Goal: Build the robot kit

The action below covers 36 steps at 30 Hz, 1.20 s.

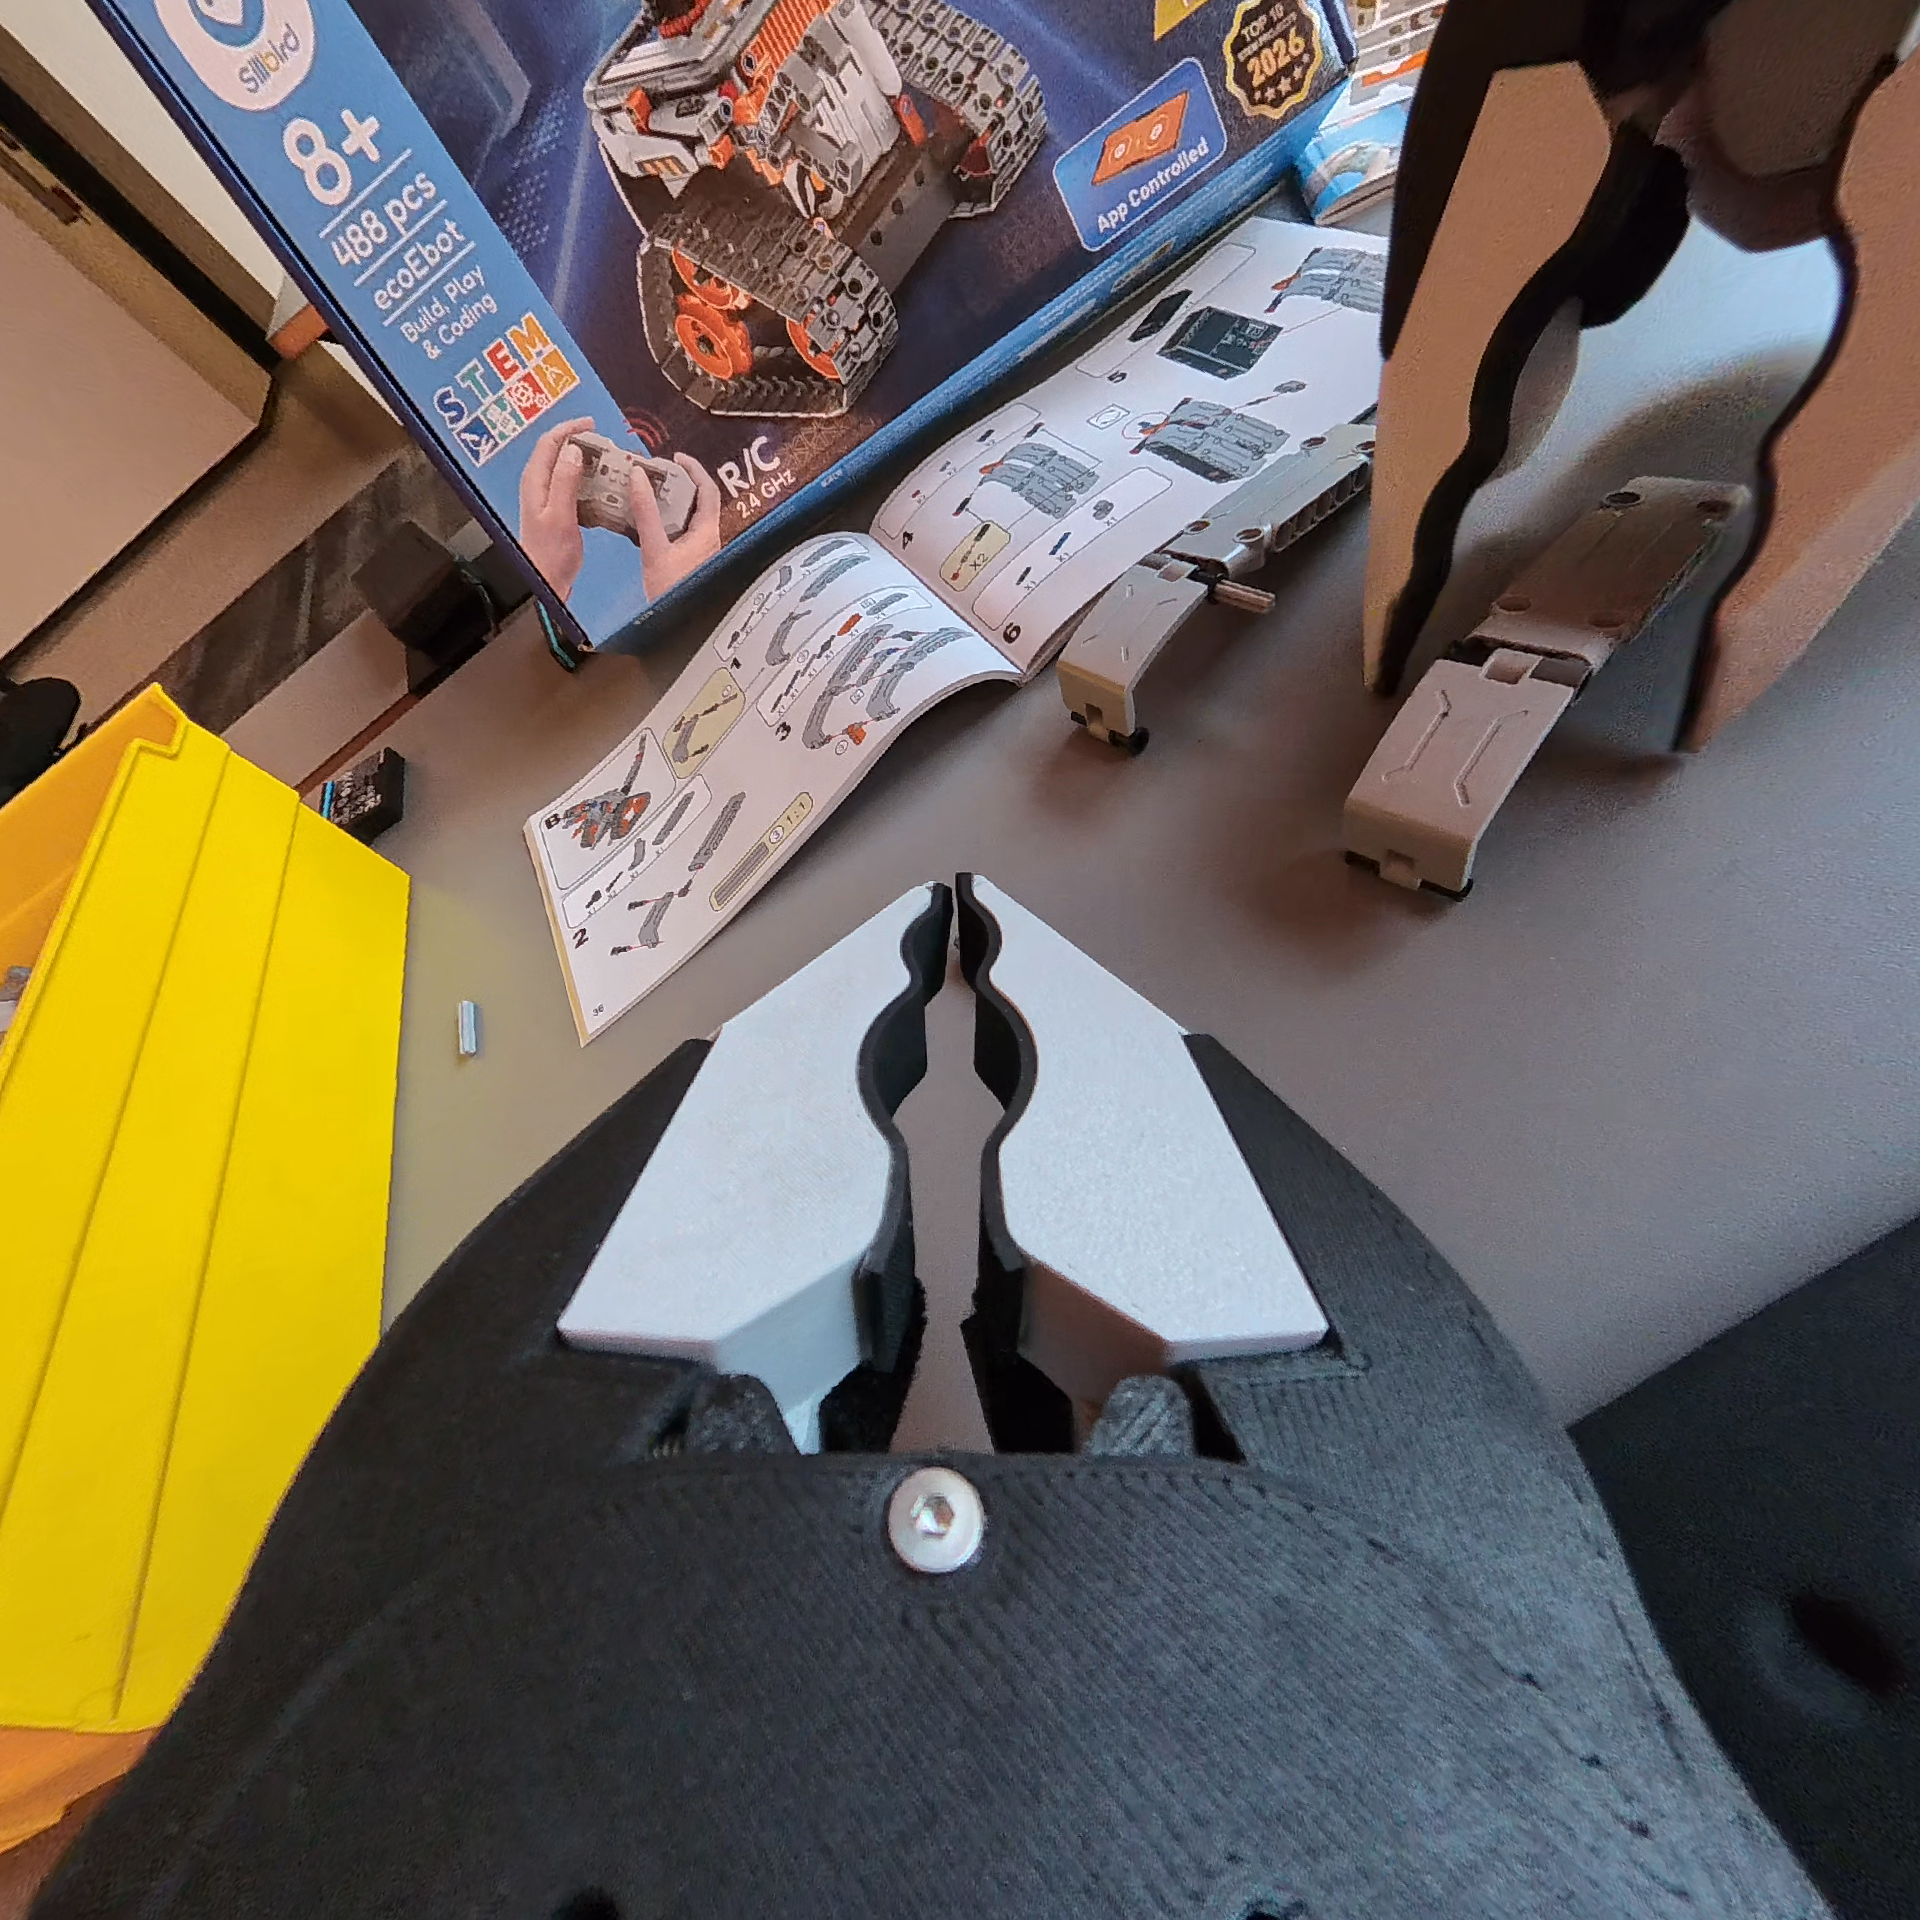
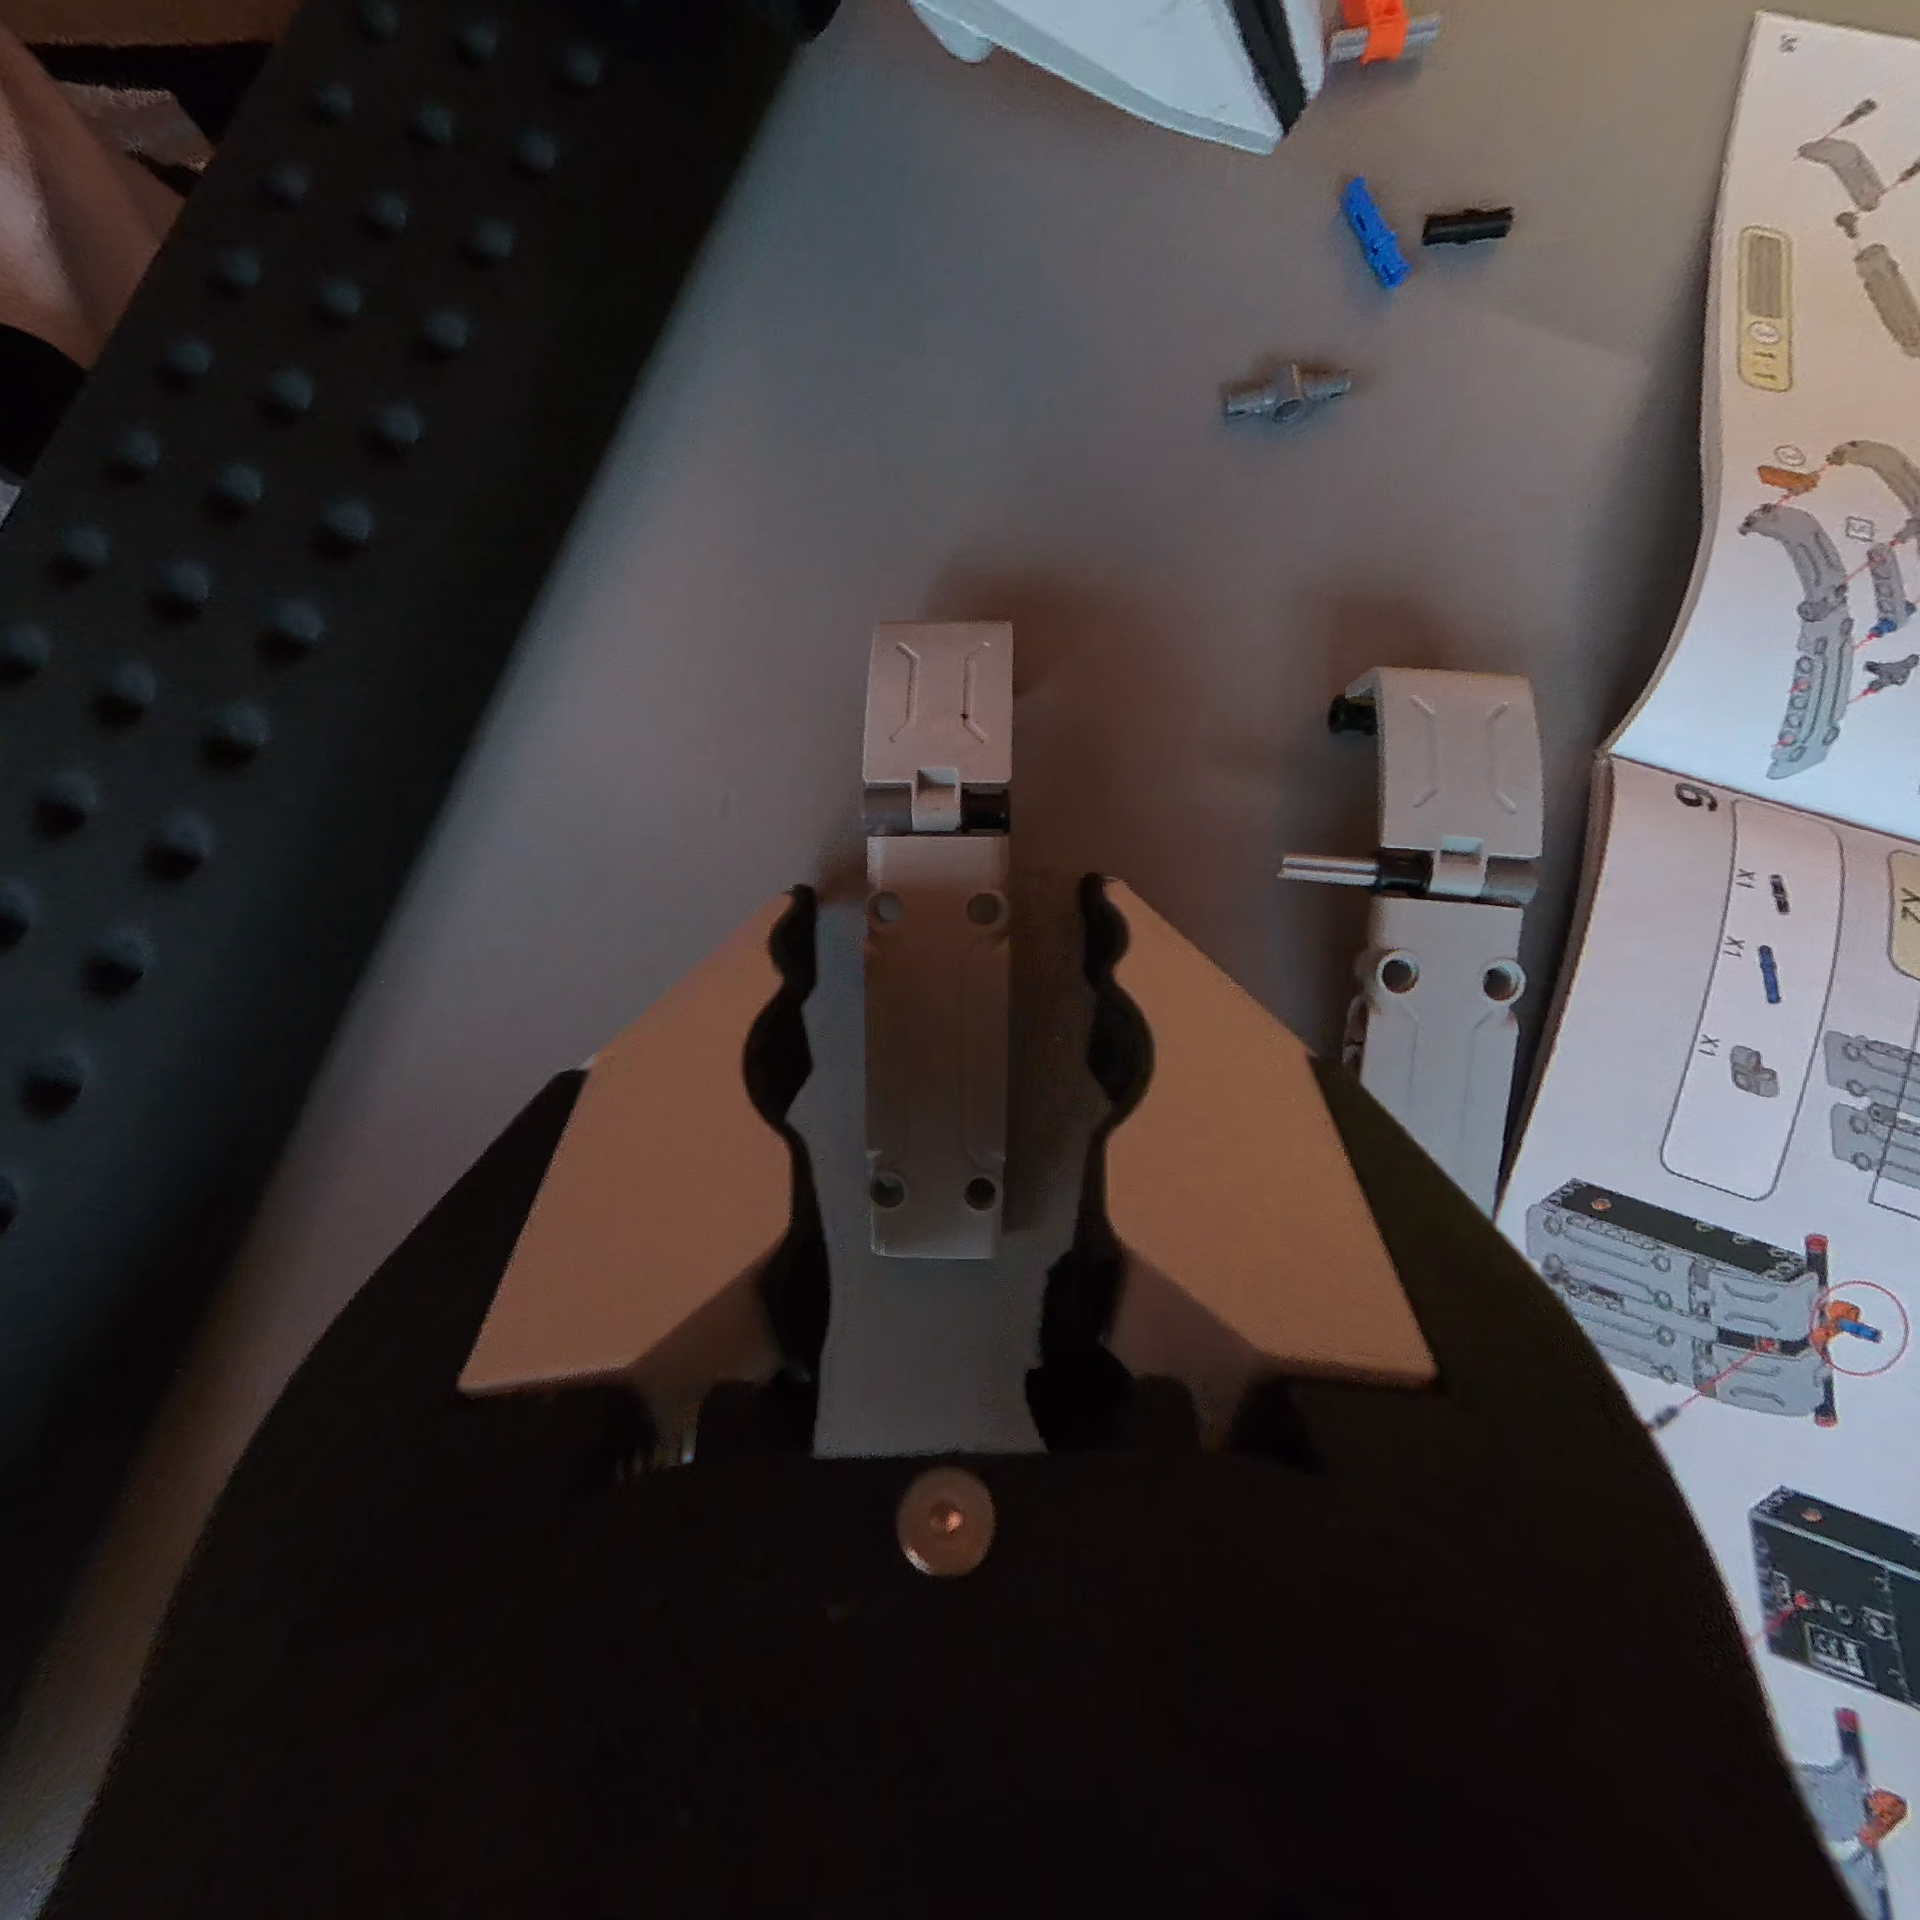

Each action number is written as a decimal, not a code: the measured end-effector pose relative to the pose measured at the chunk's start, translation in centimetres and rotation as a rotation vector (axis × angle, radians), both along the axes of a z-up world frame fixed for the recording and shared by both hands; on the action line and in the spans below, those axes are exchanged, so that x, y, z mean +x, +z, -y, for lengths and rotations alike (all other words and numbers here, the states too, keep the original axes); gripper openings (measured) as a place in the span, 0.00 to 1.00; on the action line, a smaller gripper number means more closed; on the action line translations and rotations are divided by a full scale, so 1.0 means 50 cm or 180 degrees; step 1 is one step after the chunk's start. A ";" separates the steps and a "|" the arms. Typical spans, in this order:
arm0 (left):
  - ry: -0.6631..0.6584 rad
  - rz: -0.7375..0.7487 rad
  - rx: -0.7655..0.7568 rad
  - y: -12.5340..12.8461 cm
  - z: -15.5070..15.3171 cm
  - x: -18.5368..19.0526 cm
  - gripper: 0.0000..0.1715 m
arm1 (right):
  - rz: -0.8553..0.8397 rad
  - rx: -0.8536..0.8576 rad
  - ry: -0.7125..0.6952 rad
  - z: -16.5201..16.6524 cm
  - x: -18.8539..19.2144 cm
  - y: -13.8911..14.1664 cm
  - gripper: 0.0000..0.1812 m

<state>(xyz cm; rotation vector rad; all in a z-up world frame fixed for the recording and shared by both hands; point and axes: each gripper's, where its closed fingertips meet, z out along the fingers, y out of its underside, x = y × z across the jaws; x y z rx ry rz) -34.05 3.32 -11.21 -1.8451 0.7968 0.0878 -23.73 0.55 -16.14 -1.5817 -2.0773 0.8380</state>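
Note:
My right gripper (image 2: pixel 945 894) is open, low over the grey table. Its two fingers stand either side of a grey hinged panel piece (image 2: pixel 935 1039), with a gap on each side. In the left wrist view the right gripper (image 1: pixel 1548 707) straddles the same piece (image 1: pixel 1455 769). A second grey hinged piece (image 2: pixel 1444 935) with a short axle sticking out lies just to the right; it also shows in the left wrist view (image 1: pixel 1143 623). My left gripper (image 1: pixel 956 894) is shut and empty, above bare table near the open instruction booklet (image 1: pixel 831 727).
A blue toy-kit box (image 1: pixel 727 260) stands behind the booklet. A yellow bin (image 1: pixel 156 1143) sits at the left with a small grey pin (image 1: pixel 470 1029) beside it. A blue pin (image 2: pixel 1371 229), a black pin (image 2: pixel 1465 223) and a grey connector (image 2: pixel 1286 395) lie beyond. A black studded mat (image 2: pixel 208 520) lies at the left. The right gripper is farther from the grey connector (image 2: pixel 1286 395), some 11 cm, than the left, some 5 cm.

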 end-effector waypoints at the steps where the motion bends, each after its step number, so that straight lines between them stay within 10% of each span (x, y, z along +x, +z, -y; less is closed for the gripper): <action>1: 0.0003 -0.0003 0.0004 0.000 0.000 0.000 0.00 | -0.0025 -0.0022 -0.0016 0.000 0.003 0.001 0.31; 26: 0.0123 0.0479 0.0592 0.069 -0.009 -0.018 0.03 | -0.2241 0.0273 -0.1937 -0.201 0.103 0.211 0.09; 36: 0.0232 0.0908 0.0724 0.099 -0.009 -0.039 0.08 | -0.2358 0.0920 -0.2466 -0.284 0.158 0.200 0.29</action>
